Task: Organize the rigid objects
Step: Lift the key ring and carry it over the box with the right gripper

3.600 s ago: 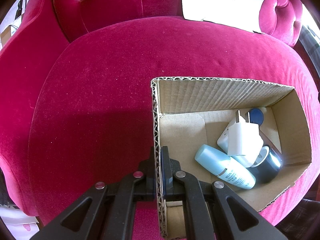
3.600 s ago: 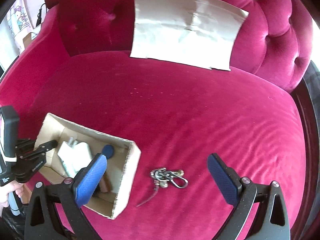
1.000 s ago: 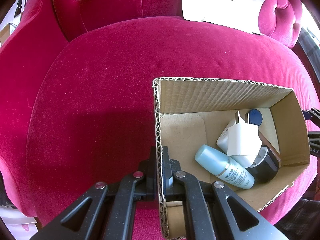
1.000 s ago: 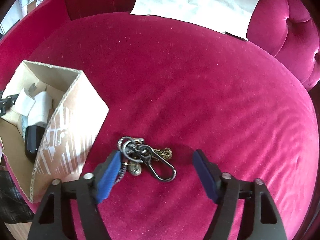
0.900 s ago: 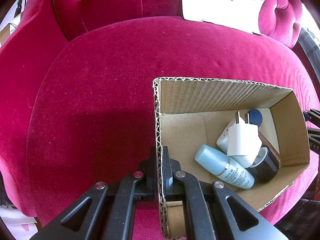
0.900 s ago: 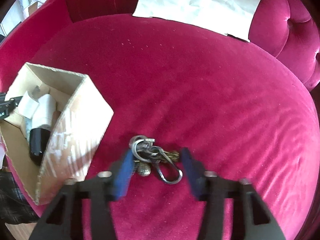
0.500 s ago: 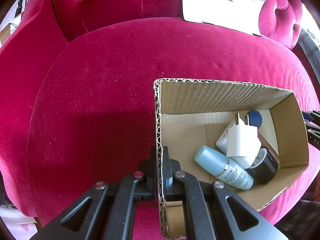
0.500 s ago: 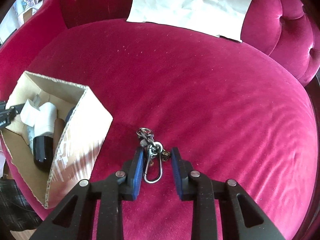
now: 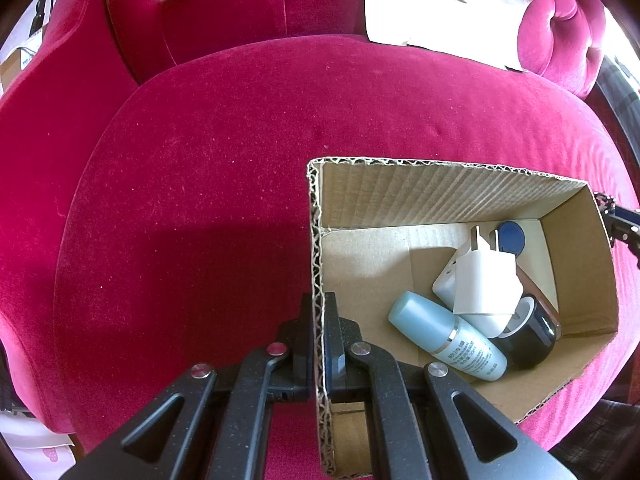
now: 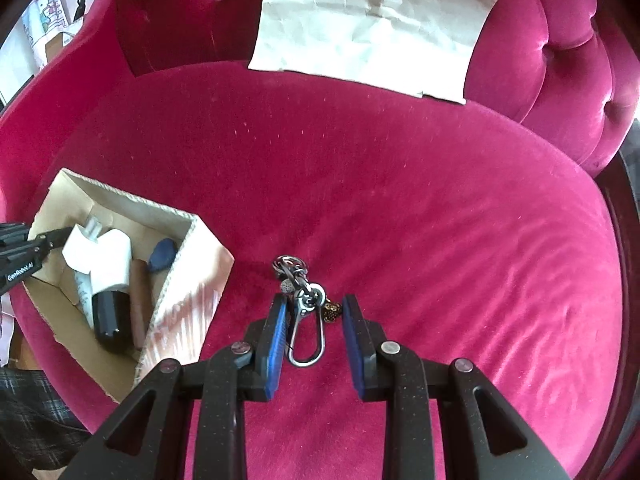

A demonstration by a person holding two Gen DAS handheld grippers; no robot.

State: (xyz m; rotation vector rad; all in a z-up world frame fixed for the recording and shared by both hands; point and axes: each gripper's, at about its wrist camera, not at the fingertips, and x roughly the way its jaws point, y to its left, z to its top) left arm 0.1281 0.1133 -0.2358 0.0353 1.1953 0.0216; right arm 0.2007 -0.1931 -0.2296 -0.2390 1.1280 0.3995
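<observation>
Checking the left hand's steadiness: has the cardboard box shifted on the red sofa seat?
No. The open cardboard box sits at the same spot on the red velvet seat cushion.

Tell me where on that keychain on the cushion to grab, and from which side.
Take the keychain by its carabiner clip, coming straight down from above. It lies flat on the sofa cushion, and the clip's long, narrow loop already sits lengthwise between the right gripper pads, so closing across it should catch both rails.
</observation>
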